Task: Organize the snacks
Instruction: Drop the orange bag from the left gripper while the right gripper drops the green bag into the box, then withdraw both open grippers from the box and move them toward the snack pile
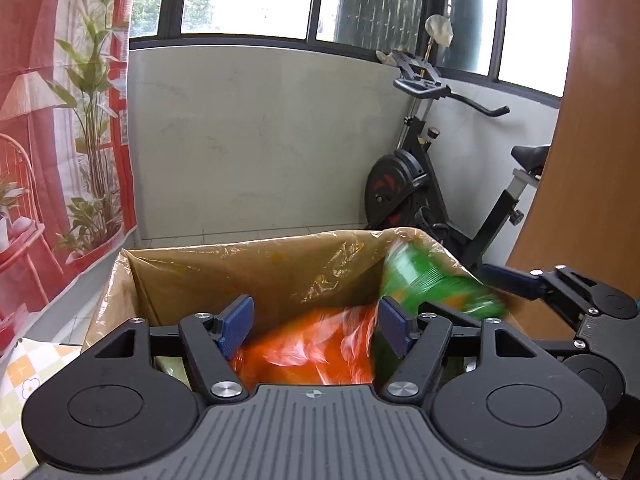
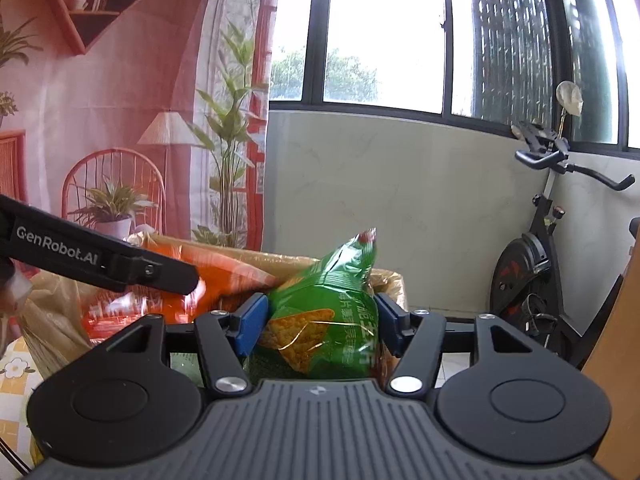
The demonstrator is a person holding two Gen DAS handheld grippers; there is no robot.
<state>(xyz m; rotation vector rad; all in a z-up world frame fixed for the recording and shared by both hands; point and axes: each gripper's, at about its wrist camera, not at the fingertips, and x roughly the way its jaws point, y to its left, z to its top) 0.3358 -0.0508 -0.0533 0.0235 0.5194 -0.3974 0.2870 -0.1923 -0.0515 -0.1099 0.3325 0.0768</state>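
- Snacks here are 2 crisp bags, both at the cardboard box [image 1: 256,268] lined with a thin plastic bag: an orange bag [image 1: 308,352] low inside it, and a green bag [image 2: 324,316] of tortilla chips at the box's right end.
- Left gripper [image 1: 316,326] stands about half open above the orange bag; the blue pads are apart from the blurred foil, so it holds nothing.
- Right gripper [image 2: 322,320] is about half open too, with the green bag between its jaws. The left pad lies against the foil and the right pad looks just clear, though the view is too tight to be sure; I read it as let go.
- Both bags should handle as light, puffy, air-filled foil: slippery, easily dented, with brittle chips inside.
- Best hold, by my judgement, is the flat crimped top seam or a pinch of slack foil near it, not the swollen belly.
- A hard squeeze could crush chips or burst a bag.
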